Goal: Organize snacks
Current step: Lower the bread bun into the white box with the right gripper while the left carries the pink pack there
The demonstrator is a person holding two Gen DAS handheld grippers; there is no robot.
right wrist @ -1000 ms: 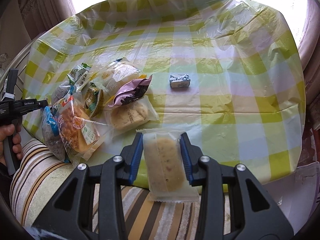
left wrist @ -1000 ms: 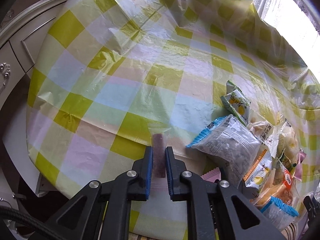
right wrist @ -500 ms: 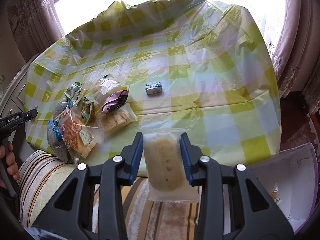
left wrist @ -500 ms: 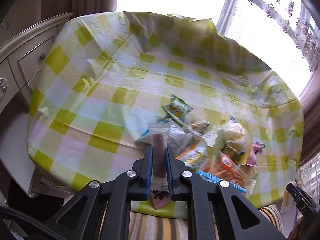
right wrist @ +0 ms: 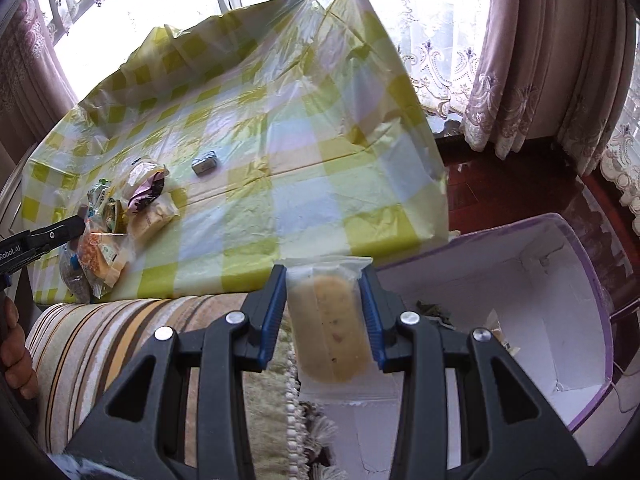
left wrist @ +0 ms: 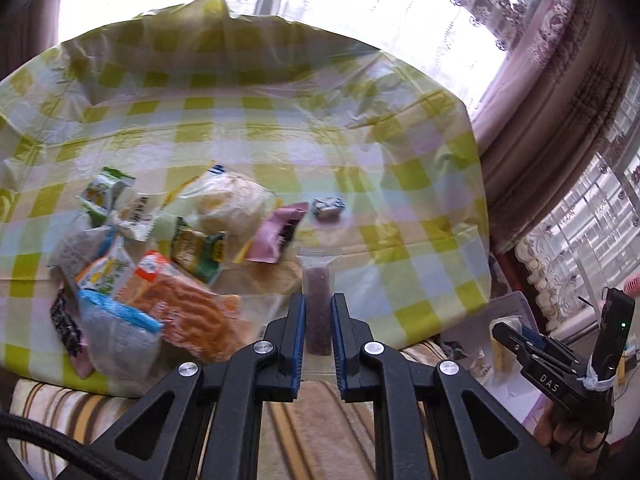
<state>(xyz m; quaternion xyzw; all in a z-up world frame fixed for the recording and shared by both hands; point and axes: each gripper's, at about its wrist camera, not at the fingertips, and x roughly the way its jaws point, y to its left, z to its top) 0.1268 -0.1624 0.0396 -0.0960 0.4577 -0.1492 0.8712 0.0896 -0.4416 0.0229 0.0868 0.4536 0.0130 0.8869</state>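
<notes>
My left gripper [left wrist: 318, 300] is shut on a thin clear packet with a dark red-brown bar [left wrist: 318, 304], held over the table's near edge. My right gripper [right wrist: 323, 276] is shut on a clear packet with a yellow cake bar [right wrist: 334, 328], held above the rim of an open white box with purple edges [right wrist: 560, 320] beside the table. It also shows in the left wrist view [left wrist: 516, 336], over the box [left wrist: 472, 320]. A pile of snack packets [left wrist: 160, 260] lies on the checked tablecloth [left wrist: 280, 128]. A small silver-blue packet [left wrist: 328, 208] lies apart to its right.
A striped cushion [right wrist: 120, 336] runs along the table's near edge. Curtains [right wrist: 540, 60] and windows stand behind the table. The box holds a few items [right wrist: 432, 312] at its bottom. The left gripper's tip [right wrist: 60, 232] shows at the left of the right wrist view.
Both grippers have pulled back and swung right with their packets. The right gripper now hangs over the box; the left wrist view now takes in the snack pile and the box.
</notes>
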